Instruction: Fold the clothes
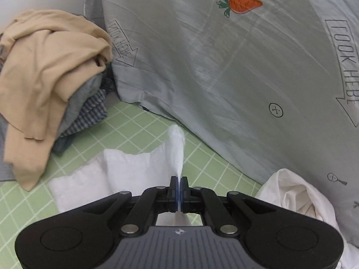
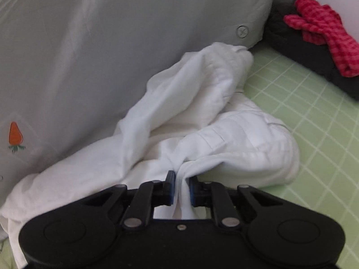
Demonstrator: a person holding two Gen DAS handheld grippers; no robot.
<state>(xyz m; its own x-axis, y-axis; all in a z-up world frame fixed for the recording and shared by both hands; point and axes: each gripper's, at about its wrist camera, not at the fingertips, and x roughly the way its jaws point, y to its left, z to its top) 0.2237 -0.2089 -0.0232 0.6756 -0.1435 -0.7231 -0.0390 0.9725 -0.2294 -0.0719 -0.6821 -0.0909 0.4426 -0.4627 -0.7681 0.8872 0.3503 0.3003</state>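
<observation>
A white garment (image 1: 125,170) lies crumpled on the green checked sheet (image 1: 125,125). My left gripper (image 1: 178,181) is shut on a thin fold of it, which stands up ahead of the jaws. In the right wrist view the same white garment (image 2: 202,112) is bunched in thick folds against the pillow. My right gripper (image 2: 181,179) is shut on a thick bunch of its cloth, jaws held slightly apart by the fabric. Another bunched part of the garment (image 1: 296,192) shows at the right of the left wrist view.
A large grey-green pillow (image 1: 224,56) with a carrot print stands behind the garment, also in the right wrist view (image 2: 112,44). A pile of clothes with a beige top (image 1: 44,67) sits at left. A red checked cloth (image 2: 325,33) on dark clothing (image 2: 303,51) lies far right.
</observation>
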